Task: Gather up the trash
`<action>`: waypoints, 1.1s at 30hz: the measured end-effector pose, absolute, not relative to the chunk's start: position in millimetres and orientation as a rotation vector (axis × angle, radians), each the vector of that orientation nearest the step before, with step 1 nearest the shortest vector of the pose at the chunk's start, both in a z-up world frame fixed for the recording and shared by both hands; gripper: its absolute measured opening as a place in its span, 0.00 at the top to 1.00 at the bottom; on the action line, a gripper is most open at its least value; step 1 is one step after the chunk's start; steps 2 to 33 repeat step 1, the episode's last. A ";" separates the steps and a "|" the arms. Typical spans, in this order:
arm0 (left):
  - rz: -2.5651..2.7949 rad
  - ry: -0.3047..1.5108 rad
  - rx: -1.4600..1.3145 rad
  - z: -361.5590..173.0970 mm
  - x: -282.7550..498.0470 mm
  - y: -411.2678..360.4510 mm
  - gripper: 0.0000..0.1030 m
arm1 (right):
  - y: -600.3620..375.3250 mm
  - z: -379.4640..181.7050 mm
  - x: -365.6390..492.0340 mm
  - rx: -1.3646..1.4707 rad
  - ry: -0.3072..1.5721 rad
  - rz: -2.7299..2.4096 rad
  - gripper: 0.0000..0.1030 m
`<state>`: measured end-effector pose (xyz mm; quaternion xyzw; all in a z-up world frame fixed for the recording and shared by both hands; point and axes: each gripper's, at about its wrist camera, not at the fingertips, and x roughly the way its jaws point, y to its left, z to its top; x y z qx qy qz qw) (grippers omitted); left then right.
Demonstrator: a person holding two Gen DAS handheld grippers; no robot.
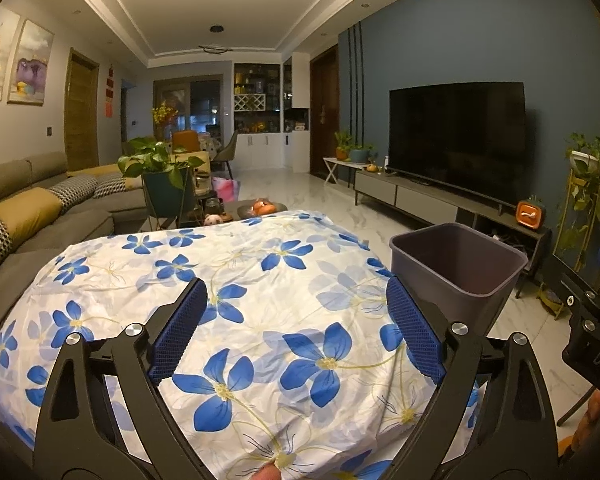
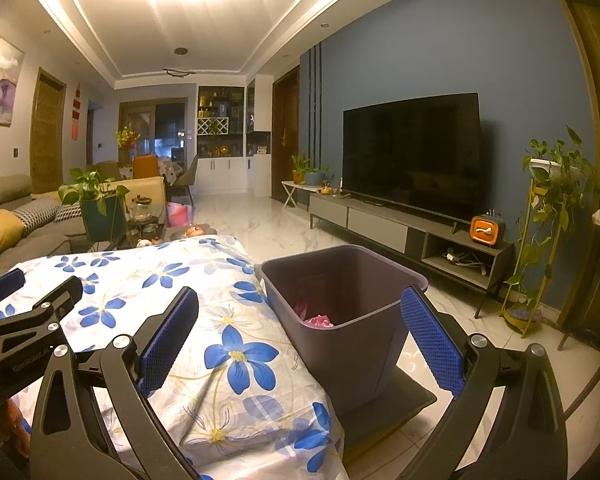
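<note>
Both the left claw and right claw stand wide, empty. At two o'clock, the purple plastic bin holds pink crumpled trash, probably light and soft; pinch its raised folds.

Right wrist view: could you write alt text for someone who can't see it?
An open, empty right claw hovers above a flowered cloth and a purple bin holding pink trash. Beyond lies a living room with a television.

Bin right of cloth-covered table; trash inside bin.
</note>
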<state>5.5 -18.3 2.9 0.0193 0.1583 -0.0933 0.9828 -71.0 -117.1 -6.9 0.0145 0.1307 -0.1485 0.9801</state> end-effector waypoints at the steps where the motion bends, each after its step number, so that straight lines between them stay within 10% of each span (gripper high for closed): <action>1: -0.179 0.315 0.046 2.9 5.0 -18.8 0.13 | -117.1 -7.6 -71.4 0.030 0.262 -0.299 0.06; 33: -0.179 0.315 0.046 2.9 5.0 -18.8 0.13 | -117.1 -7.6 -71.4 0.030 0.262 -0.299 0.06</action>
